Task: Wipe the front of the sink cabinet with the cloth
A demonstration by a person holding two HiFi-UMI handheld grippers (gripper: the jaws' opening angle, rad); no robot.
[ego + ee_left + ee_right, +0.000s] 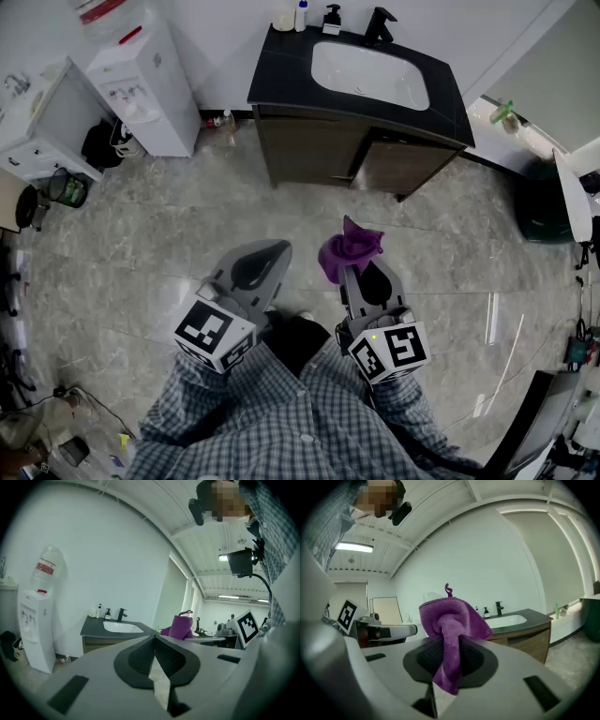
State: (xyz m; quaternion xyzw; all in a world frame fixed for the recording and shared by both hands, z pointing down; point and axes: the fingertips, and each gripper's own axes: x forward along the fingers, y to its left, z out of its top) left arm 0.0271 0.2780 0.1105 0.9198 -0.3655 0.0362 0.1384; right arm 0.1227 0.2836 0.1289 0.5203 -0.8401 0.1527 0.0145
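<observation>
- While I hold both tools out over the tiled floor (141,234), the right gripper (364,272) has its jaws clamped on the purple cloth (350,248).
- Seen from the right gripper view, the cloth (450,620) is pinched between the dark pads (476,658). It bunches up above them, and a short tail hangs down below.
- On my left, the left gripper (270,251) has its jaws brought together with nothing between them. The left gripper view shows the tips meeting, with only a pale sliver of floor visible lower down.
- At the far side, the sink cabinet (361,155) stands against the white wall, well apart from both grippers. The cloth is in the air and not touching it.
- Its brown front (319,150) faces me, under a dark countertop (281,70).
- A white basin (368,75) is set into that top, with a black faucet (379,23) at its far edge and a few bottles (314,17) just left of the faucet.
- A white water dispenser (150,84) stands against the same wall, left of the cabinet.
- Checked shirt sleeves (281,422) fill the near edge of the head view.
</observation>
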